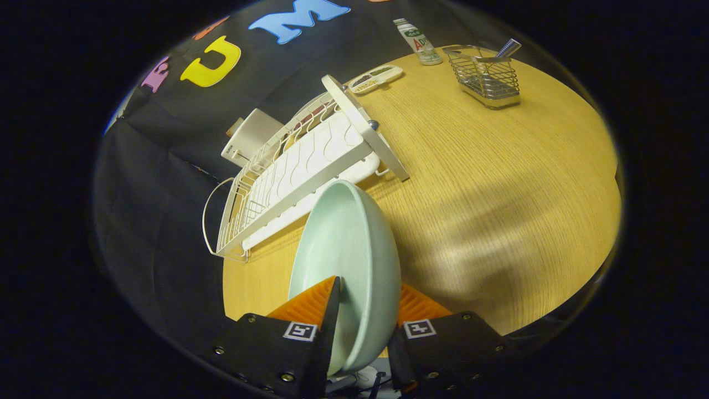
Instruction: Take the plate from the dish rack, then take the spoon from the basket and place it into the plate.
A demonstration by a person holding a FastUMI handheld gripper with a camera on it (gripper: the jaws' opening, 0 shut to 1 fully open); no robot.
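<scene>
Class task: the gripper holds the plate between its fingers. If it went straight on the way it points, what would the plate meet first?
Probably the white dish rack. The gripper is shut on the plate, whose far rim sits just short of the rack's near side; depth is uncertain. The wire basket lies well off that line.

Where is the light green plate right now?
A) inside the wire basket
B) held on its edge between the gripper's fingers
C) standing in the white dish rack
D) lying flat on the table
B: the plate stands on edge, pinched between both fingers of the hand-held gripper, out of the dish rack just beyond it.
</scene>
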